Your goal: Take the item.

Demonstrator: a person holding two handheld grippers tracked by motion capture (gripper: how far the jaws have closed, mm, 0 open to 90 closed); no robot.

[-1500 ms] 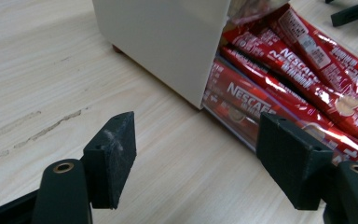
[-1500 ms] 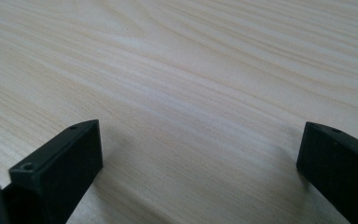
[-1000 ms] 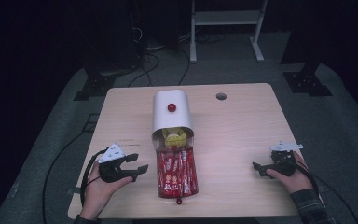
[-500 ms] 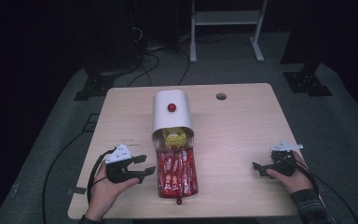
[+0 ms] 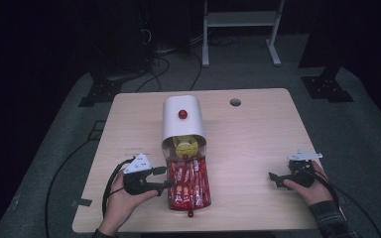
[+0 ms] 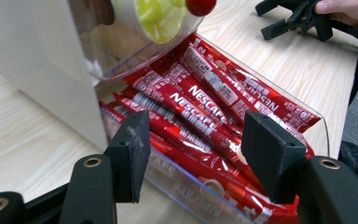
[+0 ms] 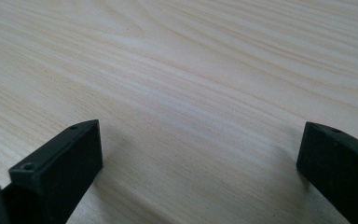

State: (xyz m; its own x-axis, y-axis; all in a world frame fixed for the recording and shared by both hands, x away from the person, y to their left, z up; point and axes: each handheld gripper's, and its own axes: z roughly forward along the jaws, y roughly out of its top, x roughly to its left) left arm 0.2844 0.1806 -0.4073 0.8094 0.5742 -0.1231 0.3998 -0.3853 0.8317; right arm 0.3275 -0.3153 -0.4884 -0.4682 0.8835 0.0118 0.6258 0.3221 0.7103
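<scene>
A: What sort of place is showing here?
B: A recording lab: a pale wooden table (image 5: pixel 258 148) is standing on grey floor (image 5: pixel 367 129), dark drapes are surrounding it, cables (image 5: pixel 154 64) are trailing, and stand bases (image 5: pixel 327 87) are flanking a white frame (image 5: pixel 240 20).

dispenser (image 5: pixel 182 119) mid-table (drawer (image 5: pixel 188 186) out), sides open

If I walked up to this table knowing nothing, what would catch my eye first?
Probably the clear drawer full of bright red coffee sticks, pulled out toward the person from a white rounded box at mid-table. The box has a red knob on top and something yellow in its open front. The left gripper reaches the drawer's side with jaws apart, just closing a little, gripping nothing yet; the right gripper rests open on the bare wooden table.
</scene>
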